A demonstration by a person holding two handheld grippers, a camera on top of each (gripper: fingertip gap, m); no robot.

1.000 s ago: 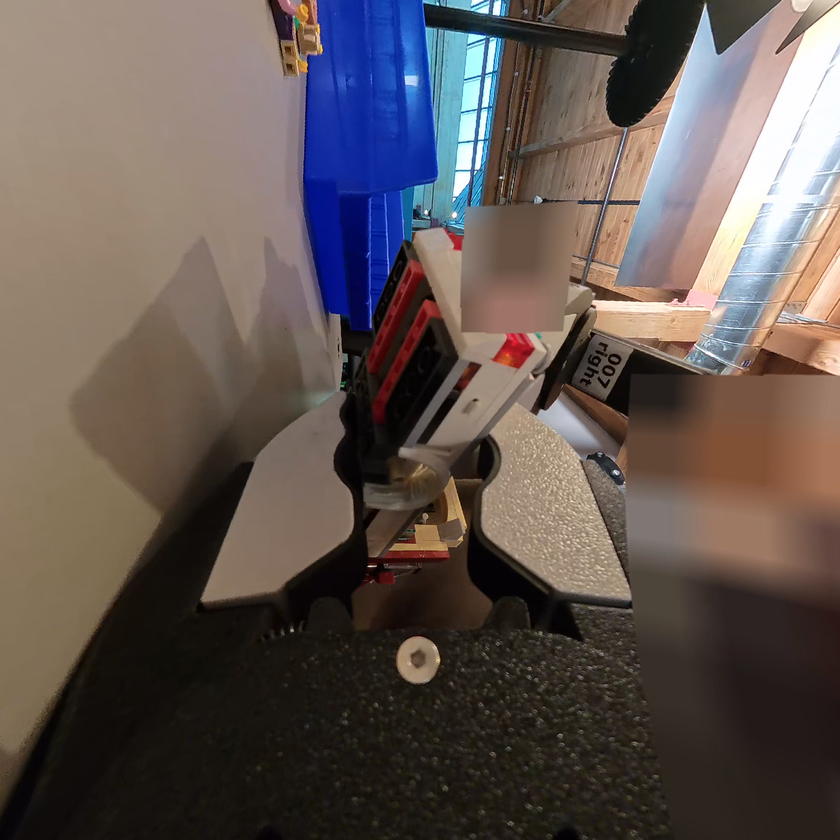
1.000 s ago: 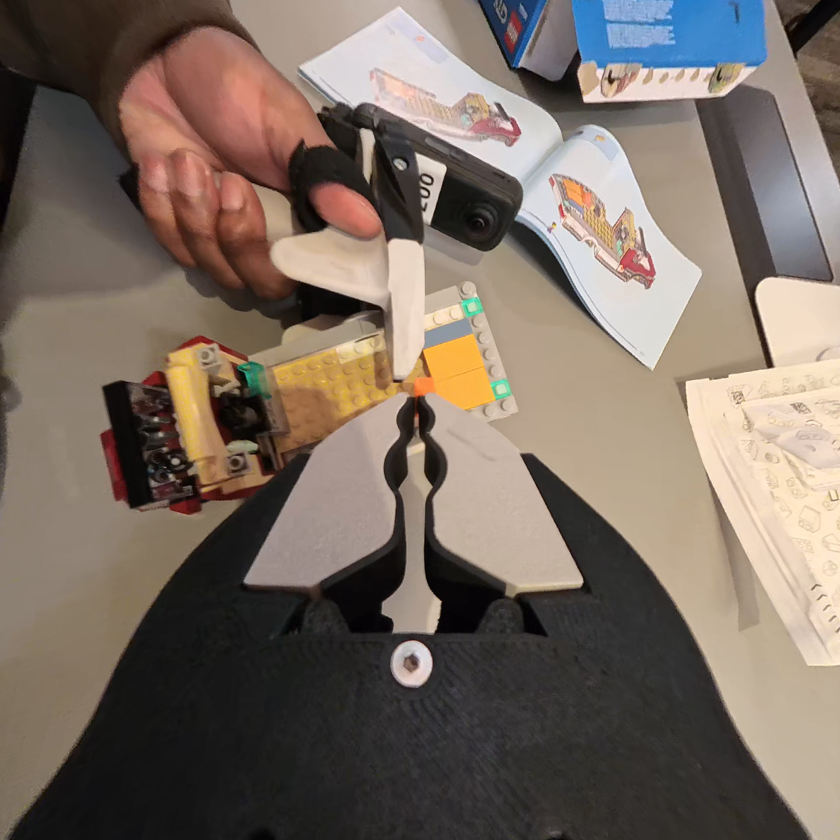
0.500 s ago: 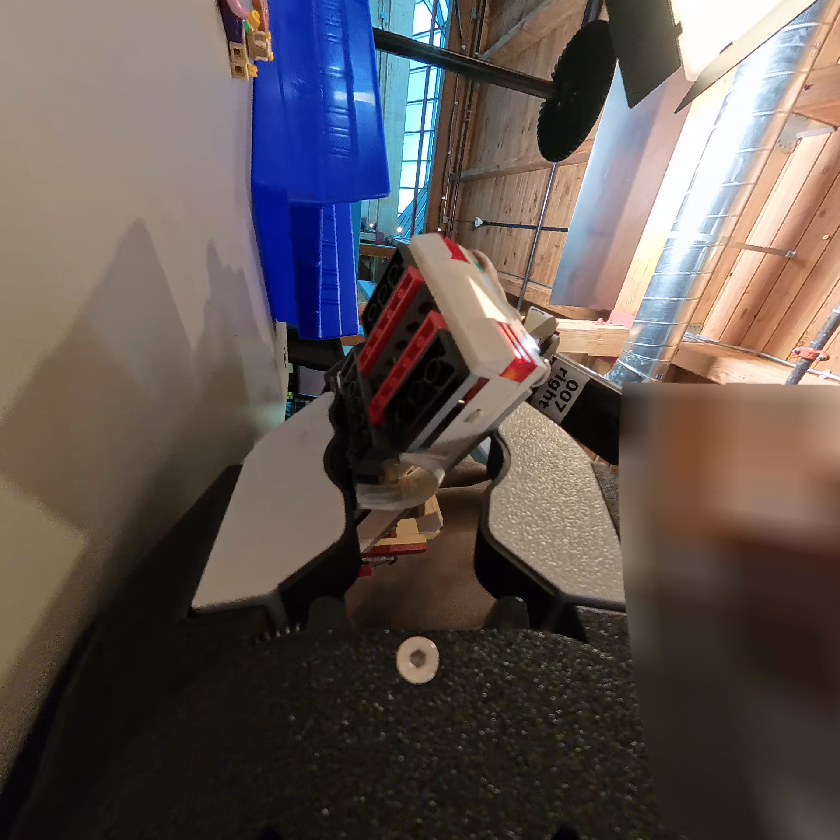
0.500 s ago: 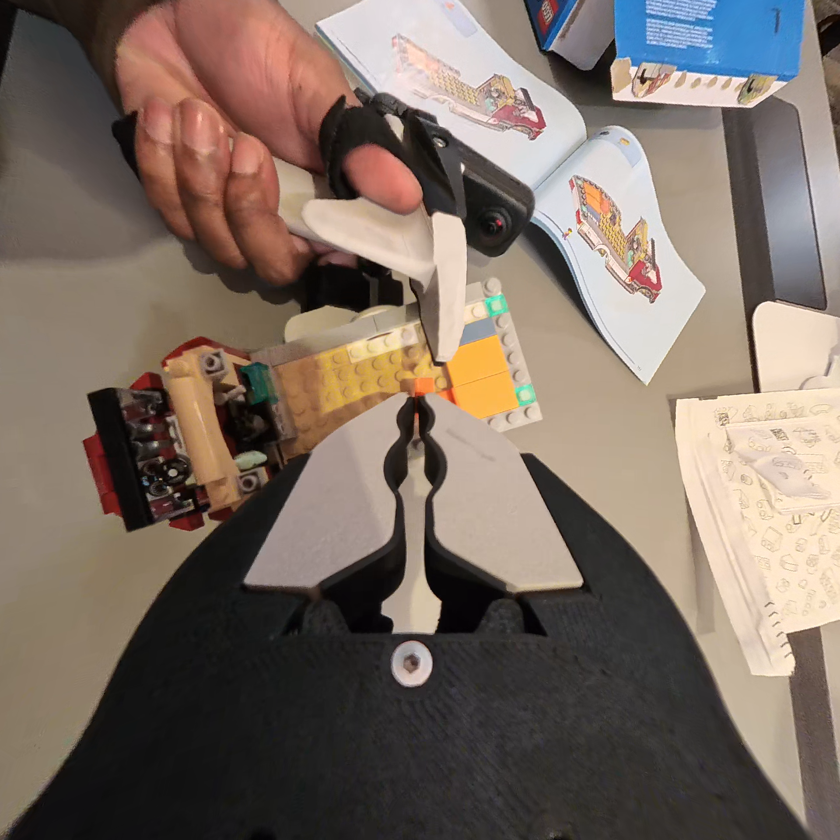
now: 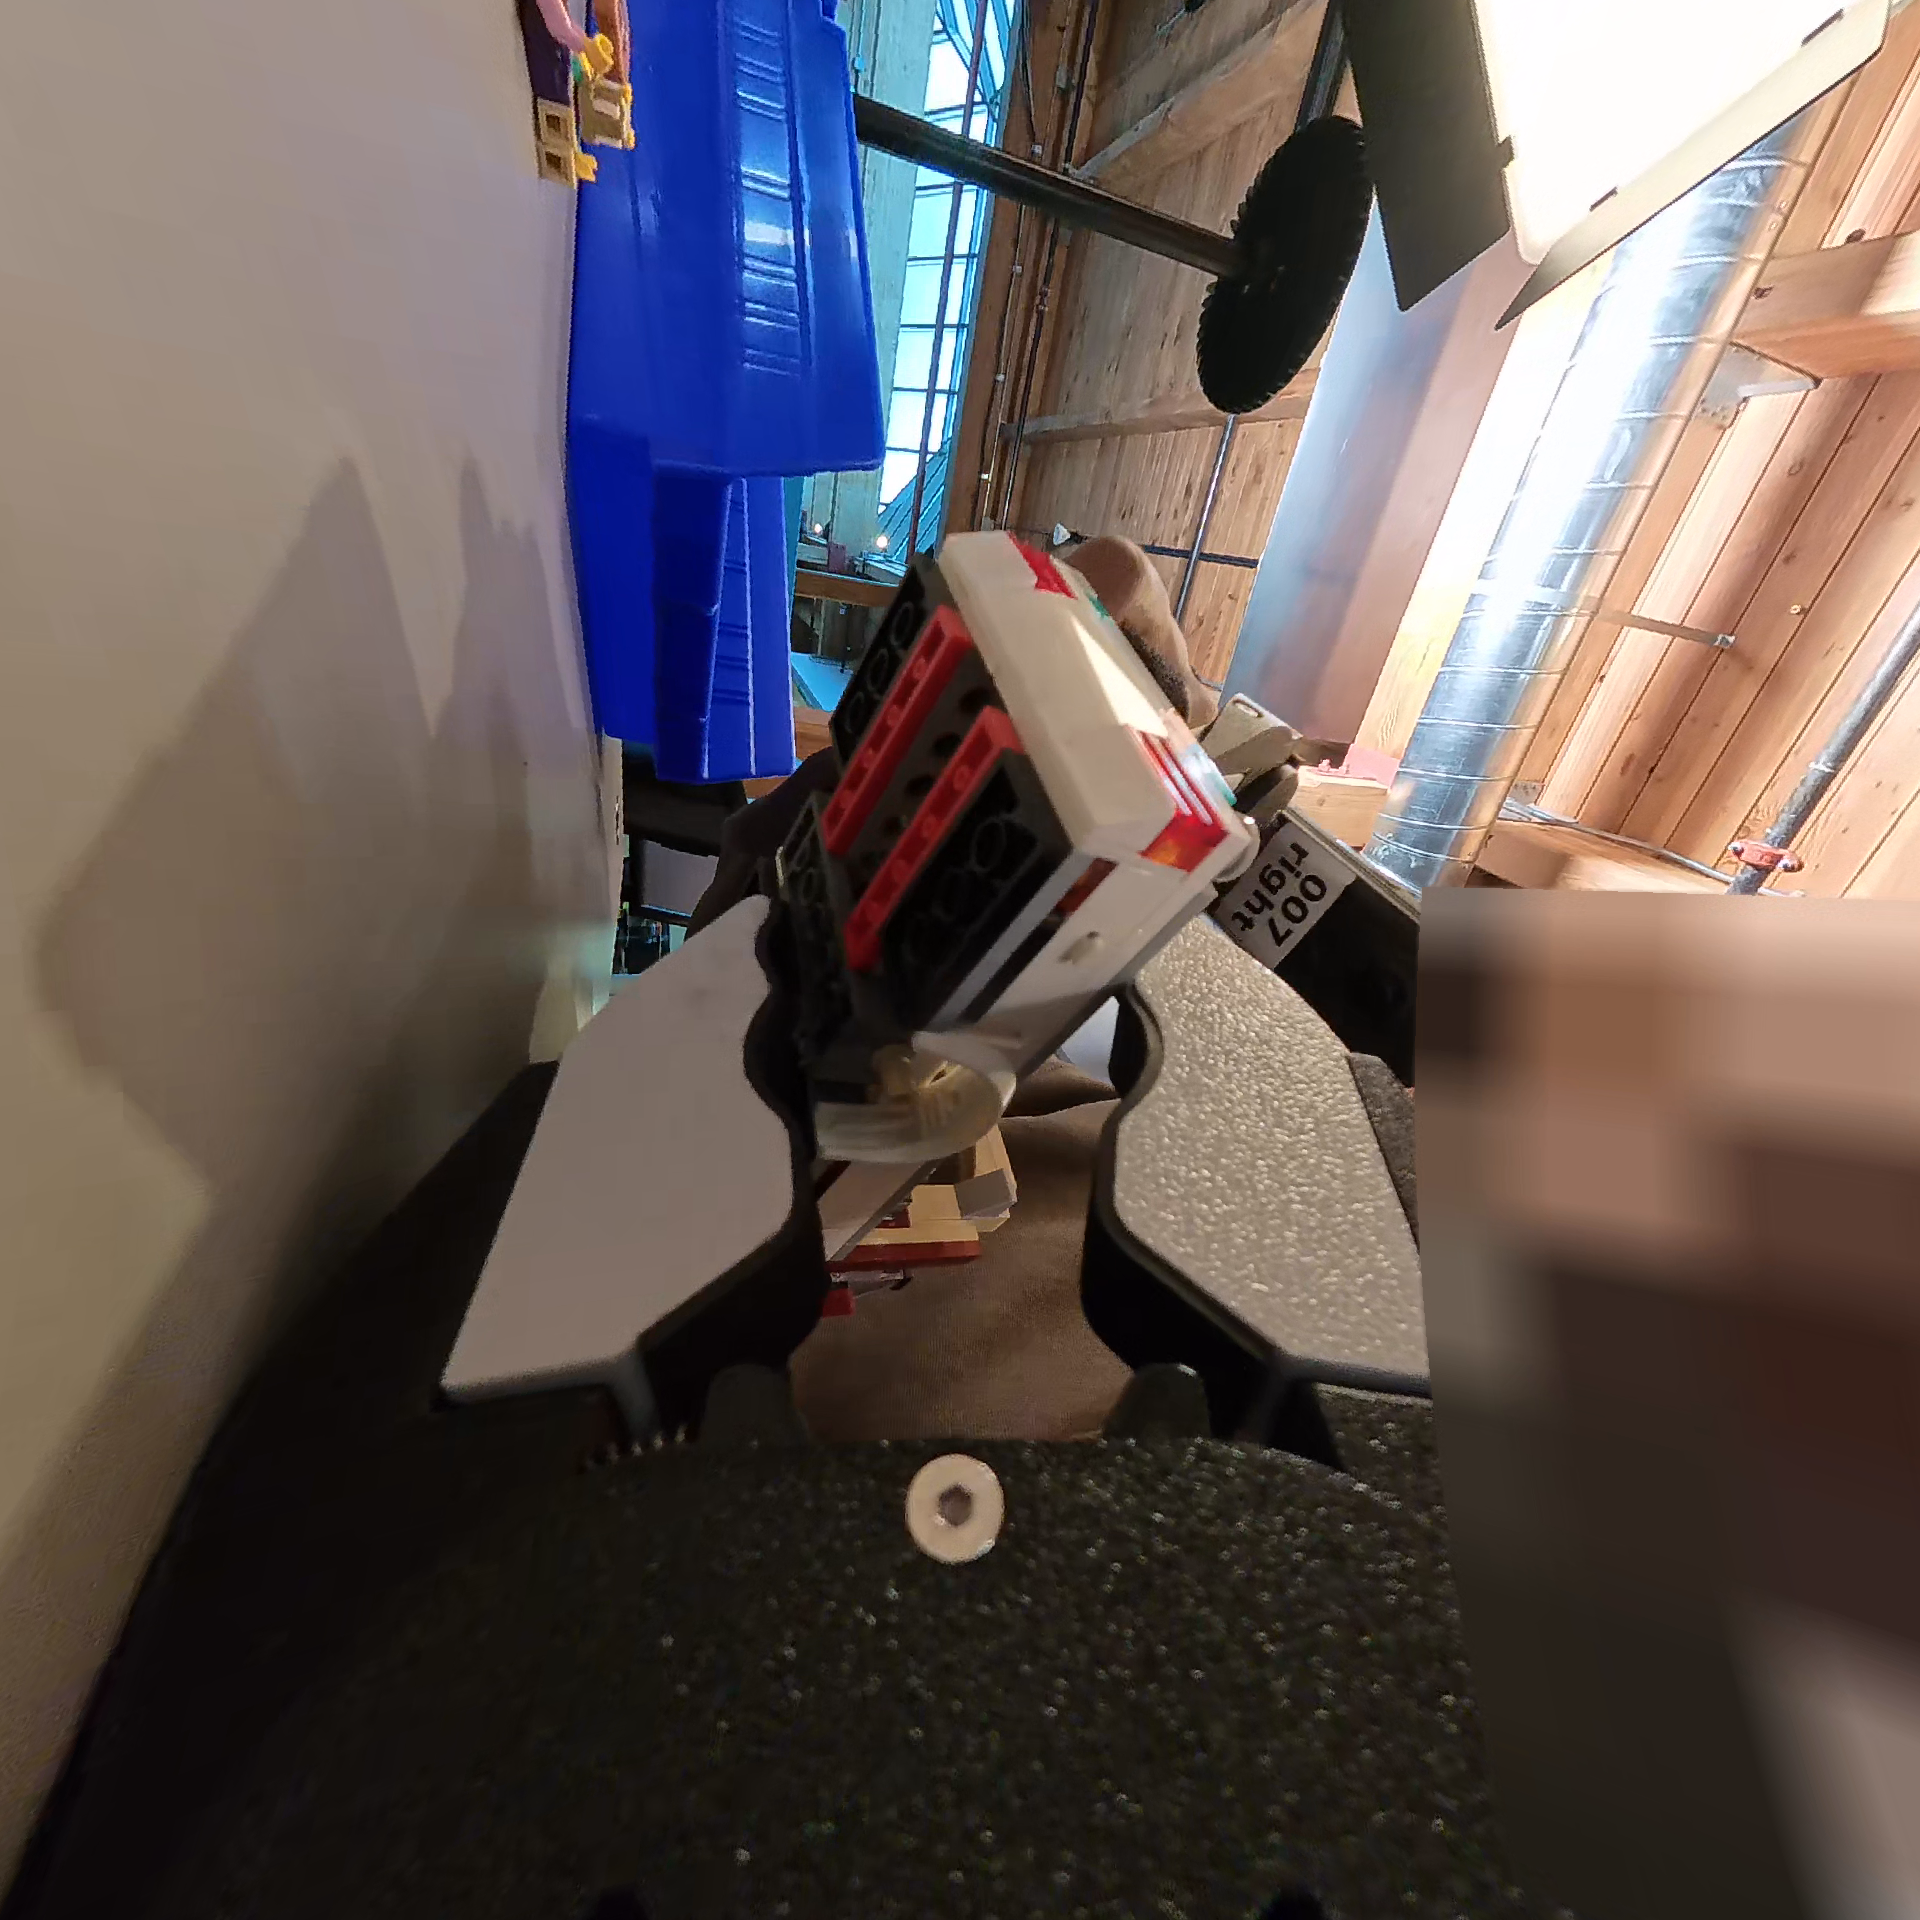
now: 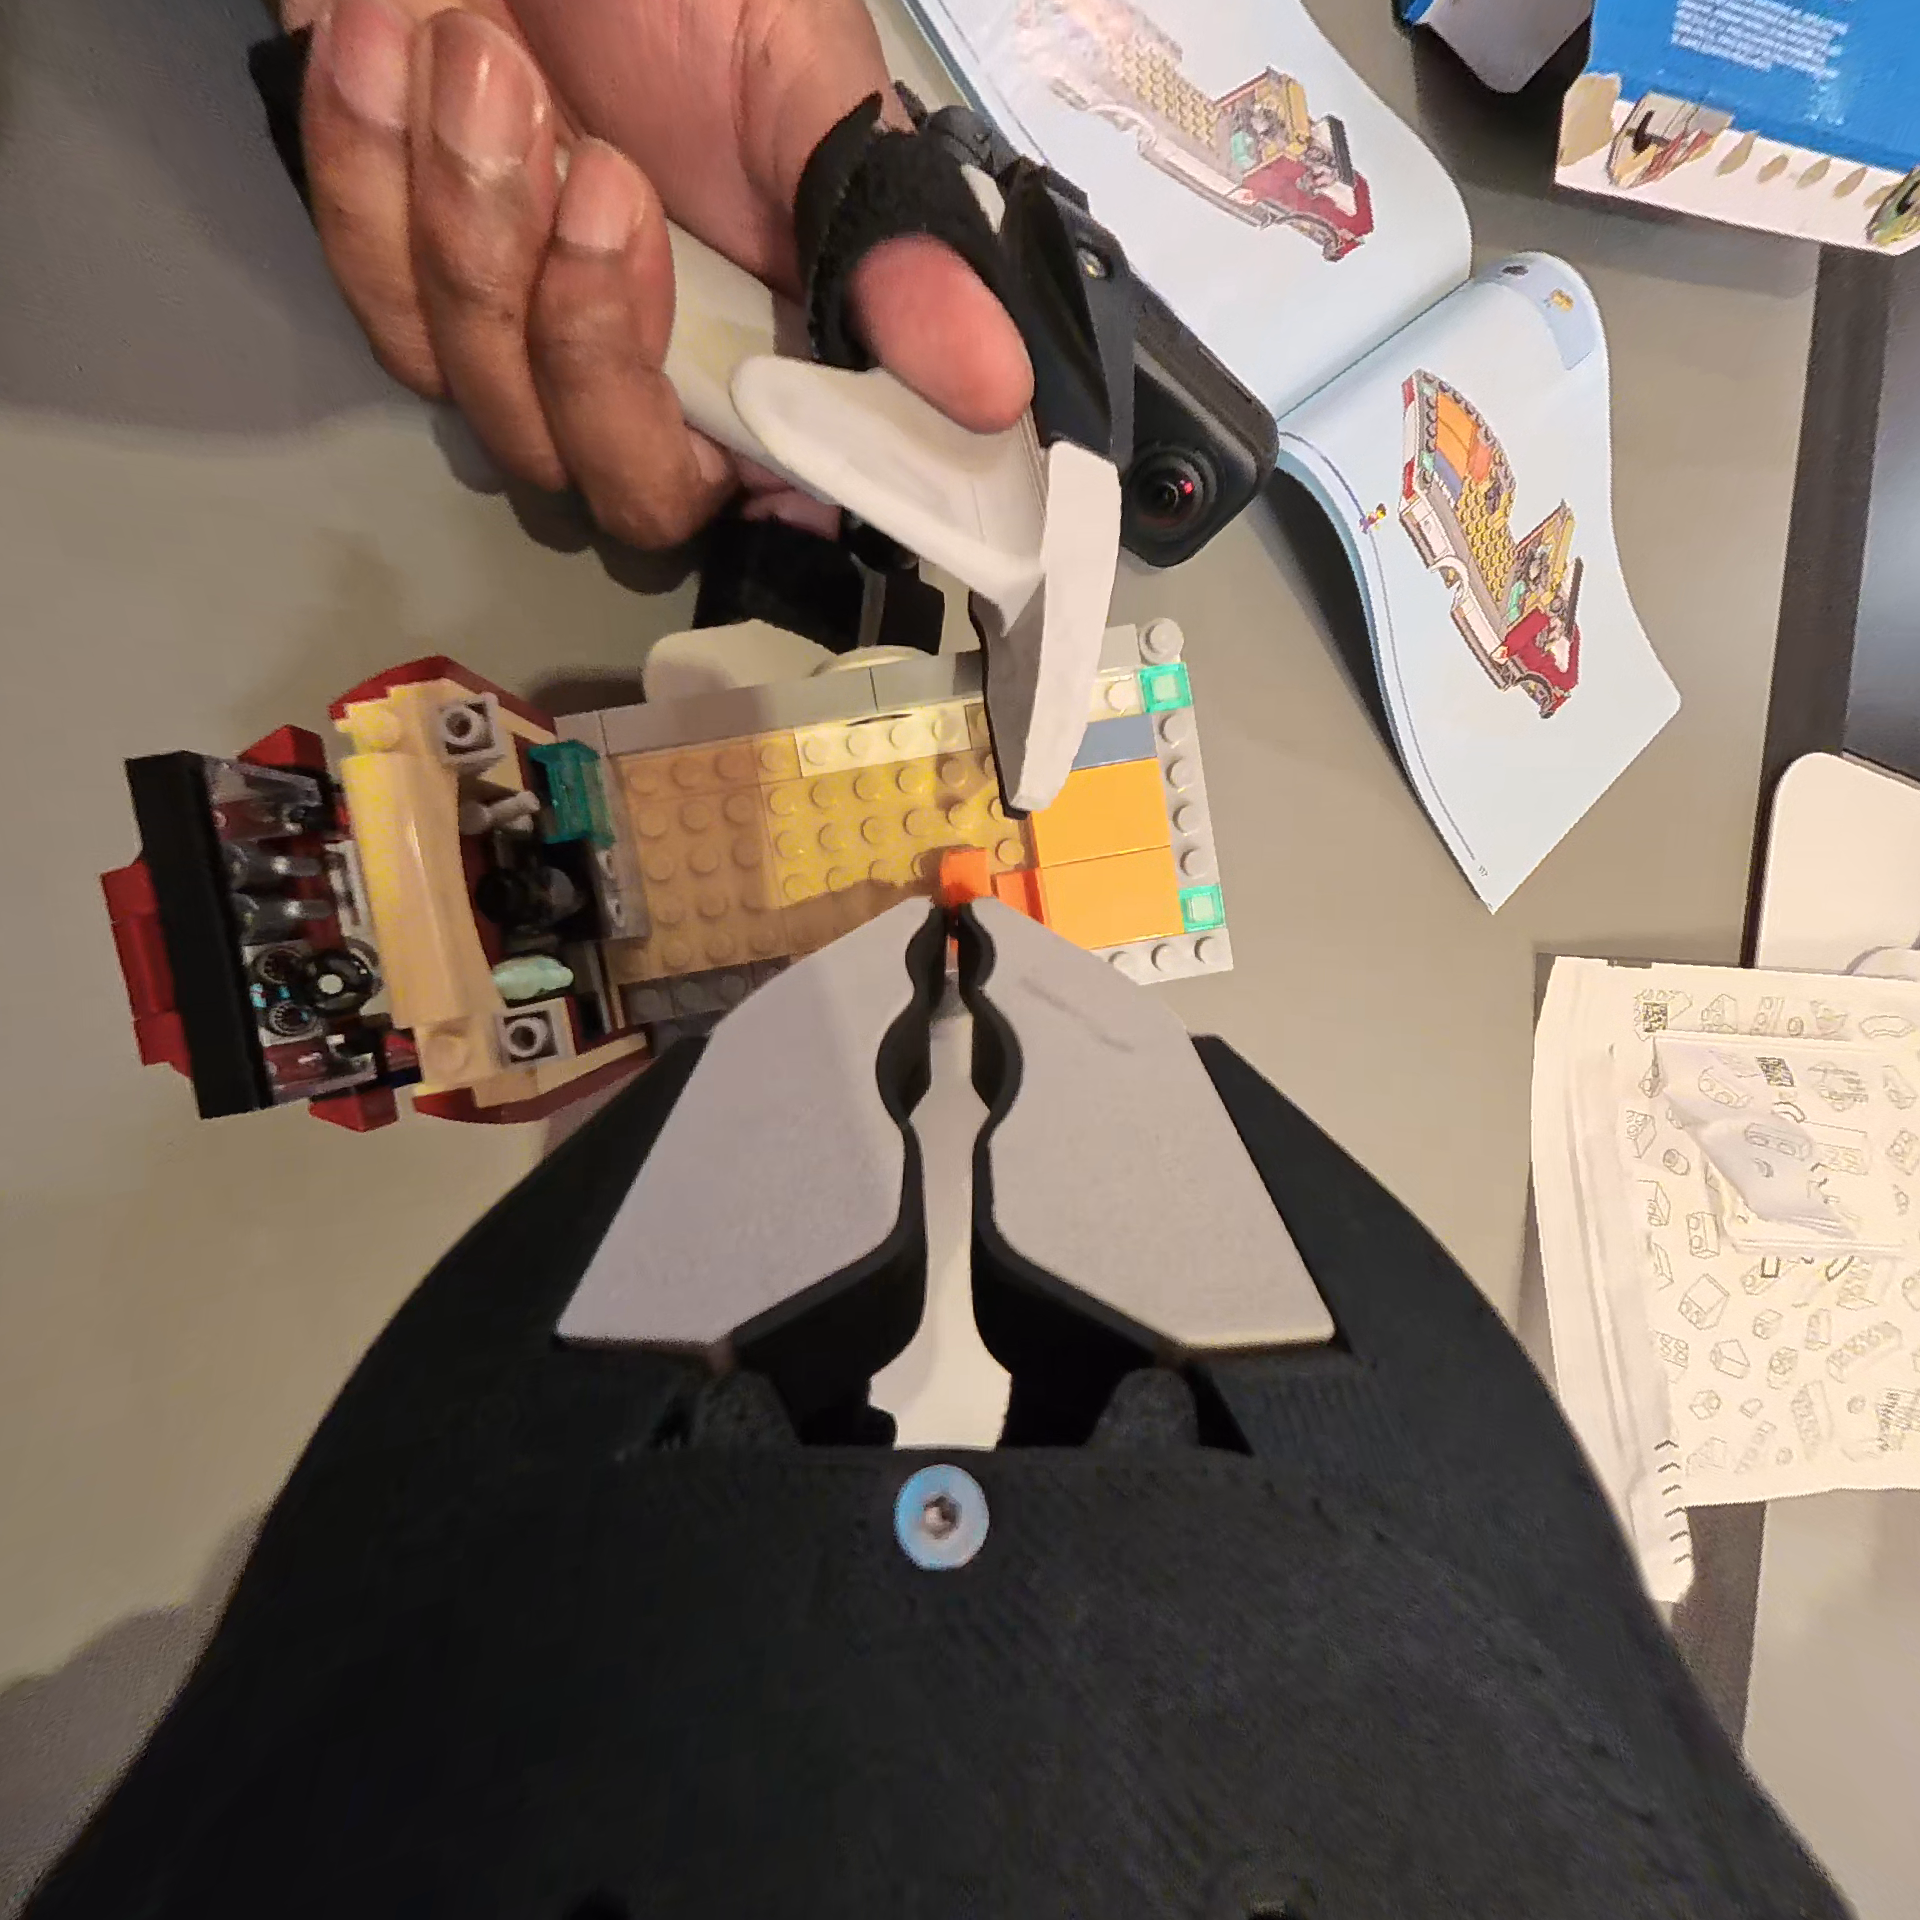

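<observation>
A brick-built vehicle point(image 6: 831, 831) with a tan studded deck, orange tiles and a dark red front lies across the grey table point(image 6: 208, 540). My right gripper point(image 6: 951, 914) is shut on a small orange brick point(image 6: 958, 876), held at the deck beside the orange tiles. In the left wrist view, my left gripper point(image 5: 951, 951) is shut on the same vehicle point(image 5: 1039, 748), one finger on its black and red underside and the other at its white side. In the right wrist view, one left finger point(image 6: 1060, 644) lies over the deck; the other is hidden.
A hand point(image 6: 540, 229) holds the left gripper. An open instruction booklet point(image 6: 1455, 468) and a blue box point(image 6: 1714, 94) lie at the far right. White paper bags printed with brick drawings point(image 6: 1766, 1195) lie at the right. Blue bins point(image 5: 717, 312) stand beyond the vehicle. The grippers are tip to tip, or close to it.
The left jaws have widened a little and the vehicle has tilted between them. The right gripper has stayed shut on the orange brick at the deck.
</observation>
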